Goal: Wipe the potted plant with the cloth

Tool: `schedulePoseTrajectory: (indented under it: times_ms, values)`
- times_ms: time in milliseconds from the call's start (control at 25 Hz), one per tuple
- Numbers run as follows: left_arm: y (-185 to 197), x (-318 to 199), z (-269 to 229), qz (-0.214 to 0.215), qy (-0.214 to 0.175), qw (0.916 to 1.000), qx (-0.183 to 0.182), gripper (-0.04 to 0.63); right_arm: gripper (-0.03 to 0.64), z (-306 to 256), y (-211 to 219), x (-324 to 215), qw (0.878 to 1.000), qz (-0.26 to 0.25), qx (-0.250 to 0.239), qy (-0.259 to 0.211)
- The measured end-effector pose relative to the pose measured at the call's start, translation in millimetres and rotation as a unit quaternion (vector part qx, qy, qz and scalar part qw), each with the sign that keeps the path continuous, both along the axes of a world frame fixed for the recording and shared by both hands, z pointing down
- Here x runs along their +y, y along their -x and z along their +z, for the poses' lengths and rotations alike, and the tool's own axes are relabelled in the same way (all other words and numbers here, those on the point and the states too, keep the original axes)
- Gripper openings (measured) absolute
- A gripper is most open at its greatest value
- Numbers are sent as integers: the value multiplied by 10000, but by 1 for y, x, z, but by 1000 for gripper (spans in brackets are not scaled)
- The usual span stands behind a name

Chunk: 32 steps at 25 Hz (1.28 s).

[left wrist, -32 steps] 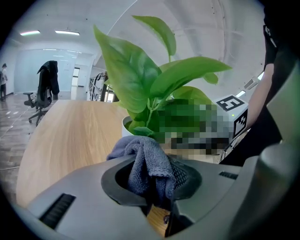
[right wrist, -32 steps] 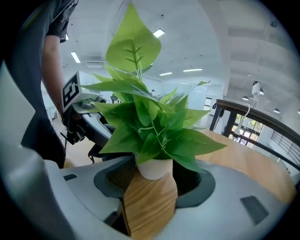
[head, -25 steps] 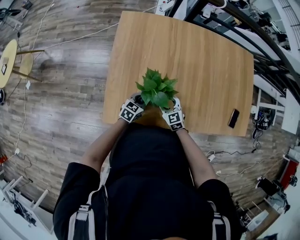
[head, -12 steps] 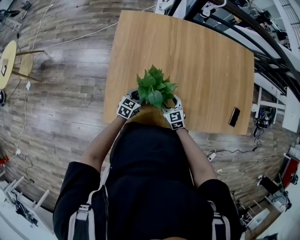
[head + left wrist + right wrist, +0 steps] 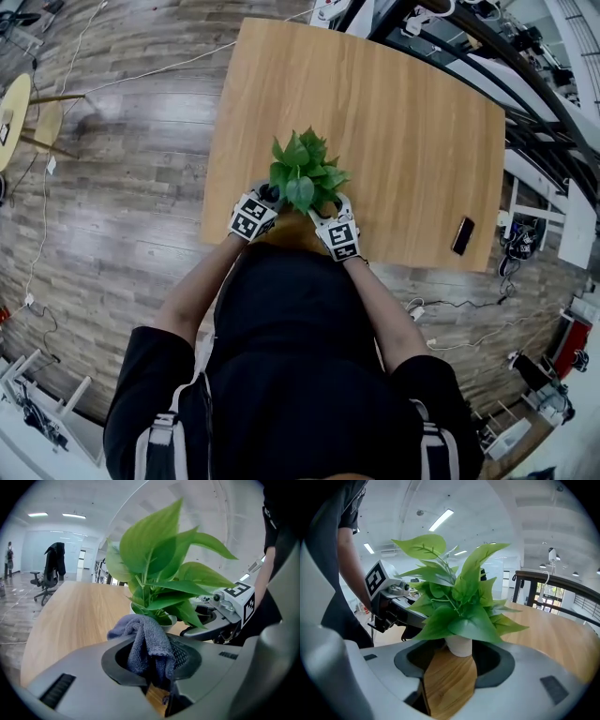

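Observation:
A small potted plant (image 5: pixel 302 172) with broad green leaves and a white pot (image 5: pixel 460 645) stands near the front edge of the wooden table (image 5: pixel 394 112). My left gripper (image 5: pixel 150 654) is shut on a grey-blue cloth (image 5: pixel 142 639), bunched between its jaws just left of the pot (image 5: pixel 167 620). My right gripper (image 5: pixel 454 663) is open, with the pot standing in the gap at its fingertips. In the head view the left gripper (image 5: pixel 262 202) and right gripper (image 5: pixel 330 216) flank the plant, their tips under the leaves.
A dark phone (image 5: pixel 459 236) lies near the table's front right corner. Wooden floor (image 5: pixel 122 187) lies to the left, with a small round table (image 5: pixel 17 108) at the far left. Railings and cables (image 5: pixel 525 103) run along the right side.
Both grippers and the plant sit slightly further left in the head view. The left gripper with the cloth has edged a little closer to the leaves.

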<state>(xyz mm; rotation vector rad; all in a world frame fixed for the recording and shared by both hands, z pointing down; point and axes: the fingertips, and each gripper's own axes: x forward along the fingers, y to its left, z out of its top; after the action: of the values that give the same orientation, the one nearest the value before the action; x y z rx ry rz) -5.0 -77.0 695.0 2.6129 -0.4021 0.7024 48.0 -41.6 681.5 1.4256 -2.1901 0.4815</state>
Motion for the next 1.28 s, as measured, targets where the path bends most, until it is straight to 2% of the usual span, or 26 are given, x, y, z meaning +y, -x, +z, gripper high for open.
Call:
schedulePoseTrajectory:
  times_ms: [160,360,560,760,800,880,960,1080,1280]
  values:
    - [-4,8,-3,-28,34,10000,28,114,239,0,13,5,9996,-281,3,-25]
    - [-9,24,-3,137,-27,9999,50,114,239,-6,45,16,9950,-974,168,-155]
    - [-2,29,-20,-246,-39,9992,302,112,239,-20,35,37,9980,-584,-227,-84]
    - [3,44,-40,-382,-233,9977,512,113,238,-61,14,55,9964,-209,-727,-394]
    - [4,48,-45,-490,-210,9970,562,113,223,-73,9,59,9949,-174,-855,-506]
    - [9,61,-57,-743,-173,9948,679,114,54,-101,1,71,9905,-143,-1115,-787]
    - [12,82,-76,-840,-324,9925,826,114,41,-133,-2,86,9862,-220,-1300,-997]
    - [16,115,-119,-624,-892,9879,1100,114,20,-181,2,103,9791,-427,-1520,-1283]
    - [18,166,-182,-1224,-1292,9755,1295,114,20,-235,2,147,9721,-319,-1468,-1804]
